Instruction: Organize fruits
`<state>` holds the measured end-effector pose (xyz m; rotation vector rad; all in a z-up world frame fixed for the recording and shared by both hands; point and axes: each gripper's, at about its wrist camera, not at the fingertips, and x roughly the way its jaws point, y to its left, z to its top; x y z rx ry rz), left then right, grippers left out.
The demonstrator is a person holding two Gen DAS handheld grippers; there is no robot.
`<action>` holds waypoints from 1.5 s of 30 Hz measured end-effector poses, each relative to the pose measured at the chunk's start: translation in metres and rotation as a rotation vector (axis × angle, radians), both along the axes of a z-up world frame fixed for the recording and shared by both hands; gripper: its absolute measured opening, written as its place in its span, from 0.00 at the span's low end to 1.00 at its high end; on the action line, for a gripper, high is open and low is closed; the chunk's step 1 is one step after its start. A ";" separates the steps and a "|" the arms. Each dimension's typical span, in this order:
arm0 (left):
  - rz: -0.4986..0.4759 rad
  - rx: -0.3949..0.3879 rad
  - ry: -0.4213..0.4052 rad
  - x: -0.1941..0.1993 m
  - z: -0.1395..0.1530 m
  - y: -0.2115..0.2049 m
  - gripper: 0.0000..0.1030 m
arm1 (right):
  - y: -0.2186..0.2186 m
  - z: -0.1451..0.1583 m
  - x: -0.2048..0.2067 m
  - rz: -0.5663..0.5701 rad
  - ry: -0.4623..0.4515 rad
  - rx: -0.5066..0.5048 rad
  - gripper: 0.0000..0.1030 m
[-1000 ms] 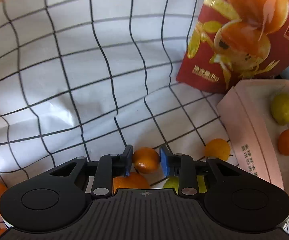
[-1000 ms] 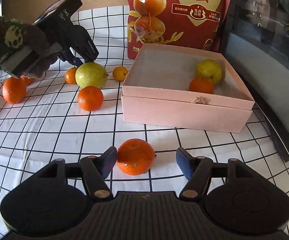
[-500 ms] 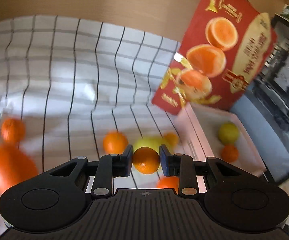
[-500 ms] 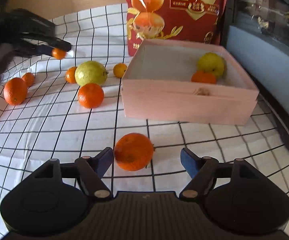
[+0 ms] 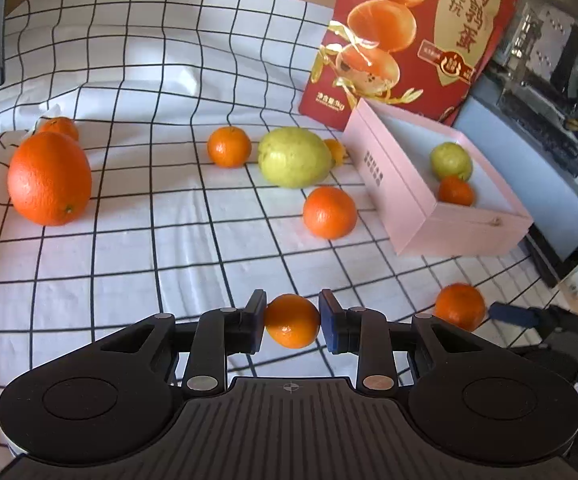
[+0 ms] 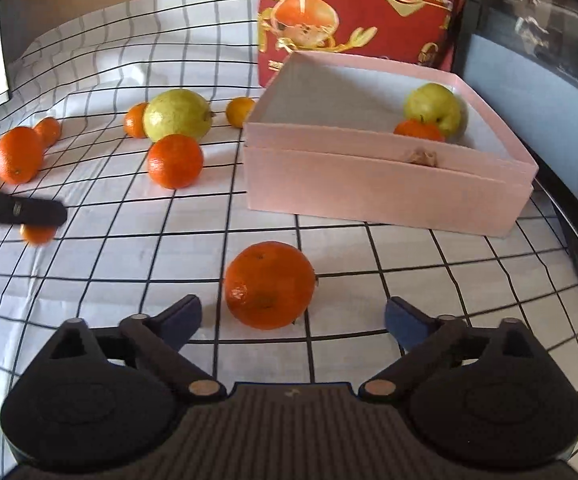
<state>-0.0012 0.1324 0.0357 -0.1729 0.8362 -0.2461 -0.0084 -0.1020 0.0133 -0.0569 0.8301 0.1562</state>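
The left gripper [image 5: 292,322] is clamping a small mandarin [image 5: 292,321] between its blue pads, low in the centre of the left wrist view and lifted clear of the checked cloth [image 5: 177,240]. The pads are sitting on opposite sides of the fruit near its widest part, a sound hold; to do this carry well, the grip should be kept just firm enough not to bruise the skin, and the fruit brought in over the near wall of the pink box [image 5: 417,216], at the right of that frame, before letting go low inside it. A green fruit [image 5: 451,160] and a small orange [image 5: 456,191] are already lying in the box's far corner, so the bare floor nearer the front looks like the better landing spot.

The right gripper [image 6: 291,320] is standing wide apart, its jaws having just been opening, with an orange [image 6: 269,284] resting on the cloth between and slightly ahead of the tips, touched by neither. It would need to go forward to straddle the fruit before closing.

Both grippers are pointing forward and tilted down at the cloth. In the right wrist view, the left gripper is showing as a dark blurred finger at the left edge with its mandarin beneath.
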 end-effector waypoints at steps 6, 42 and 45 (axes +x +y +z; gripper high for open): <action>-0.004 -0.006 0.016 -0.003 -0.009 -0.005 0.32 | 0.002 -0.003 -0.007 -0.061 -0.012 0.004 1.00; -0.090 0.069 0.043 -0.011 -0.018 -0.033 0.32 | -0.008 0.009 0.011 0.008 0.061 0.048 0.79; -0.090 0.076 0.050 -0.011 -0.018 -0.034 0.32 | -0.005 0.006 0.017 0.005 0.062 0.042 0.72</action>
